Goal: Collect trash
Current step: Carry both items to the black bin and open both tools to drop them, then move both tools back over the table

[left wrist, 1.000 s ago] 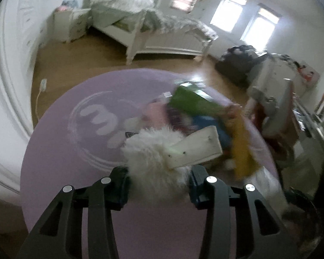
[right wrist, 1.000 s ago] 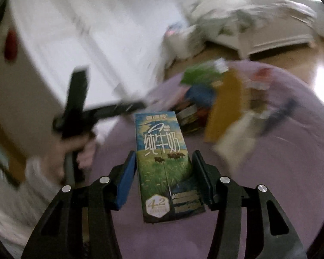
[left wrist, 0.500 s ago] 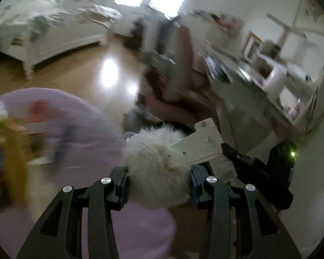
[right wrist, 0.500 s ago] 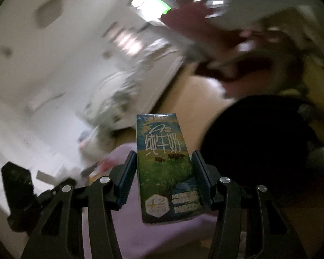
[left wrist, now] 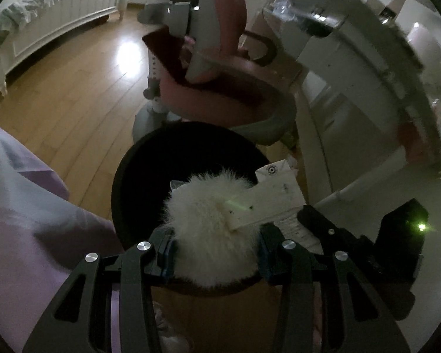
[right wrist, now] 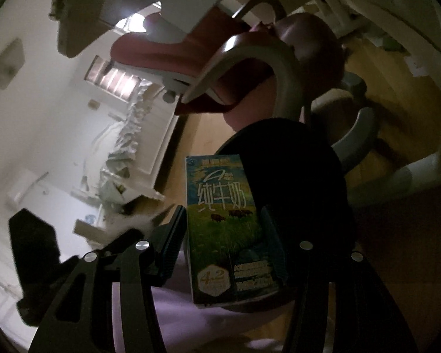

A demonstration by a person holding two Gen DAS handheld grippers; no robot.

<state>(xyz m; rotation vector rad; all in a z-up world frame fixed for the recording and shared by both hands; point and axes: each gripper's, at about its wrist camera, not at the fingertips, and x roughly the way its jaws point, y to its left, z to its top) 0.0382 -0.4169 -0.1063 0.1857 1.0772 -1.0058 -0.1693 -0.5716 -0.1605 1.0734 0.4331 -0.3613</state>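
Observation:
My left gripper point(left wrist: 214, 241) is shut on a white fluffy ball point(left wrist: 208, 229) with a pale card tag point(left wrist: 264, 203) sticking out to the right. It hangs over the near rim of a black round bin point(left wrist: 150, 158). My right gripper point(right wrist: 223, 235) is shut on a green and blue milk carton point(right wrist: 223, 220), held upright in front of the same black bin point(right wrist: 308, 158). The right gripper's black body shows at the right of the left wrist view point(left wrist: 367, 244). The left gripper's body shows at the left of the right wrist view point(right wrist: 35, 250).
A pink and grey child's chair point(left wrist: 217, 67) stands right behind the bin. A white desk point(left wrist: 352, 38) rises on the right. A purple rug point(left wrist: 23, 229) lies at the left, wooden floor point(left wrist: 73, 88) beyond it, and a white bed point(left wrist: 53, 8) at the far left.
Both grippers have swung away from the rug and its pile of items to the black bin by the chair. Each still holds its item.

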